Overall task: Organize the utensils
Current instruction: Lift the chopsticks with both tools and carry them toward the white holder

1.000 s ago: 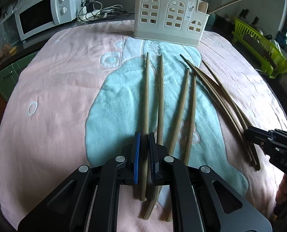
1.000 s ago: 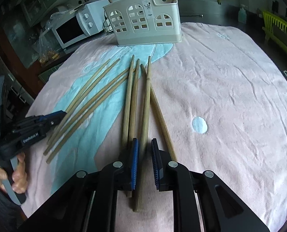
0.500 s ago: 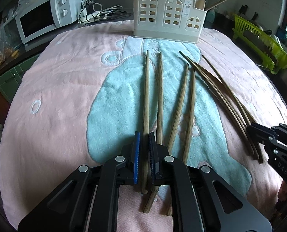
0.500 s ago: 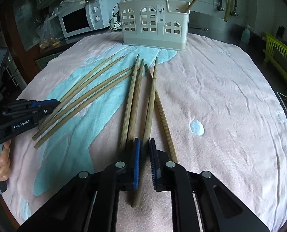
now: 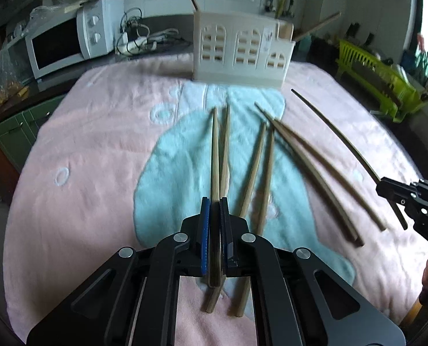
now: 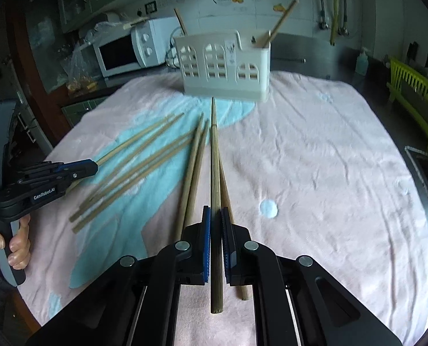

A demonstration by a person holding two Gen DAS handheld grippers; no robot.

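With both grippers (left (image 5: 215, 216), right (image 6: 216, 225)) each clamping one long wooden chopstick (image 6: 214, 173), white plastic window-cutout caddy (image 6: 224, 66) sits dead ahead along stick axes.

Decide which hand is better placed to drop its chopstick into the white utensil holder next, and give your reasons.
Probably the right. Its tongs grip a chopstick whose tip already points at the utensil holder, close ahead. The left tongs also grip a chopstick, but its tip sits further short of the holder.
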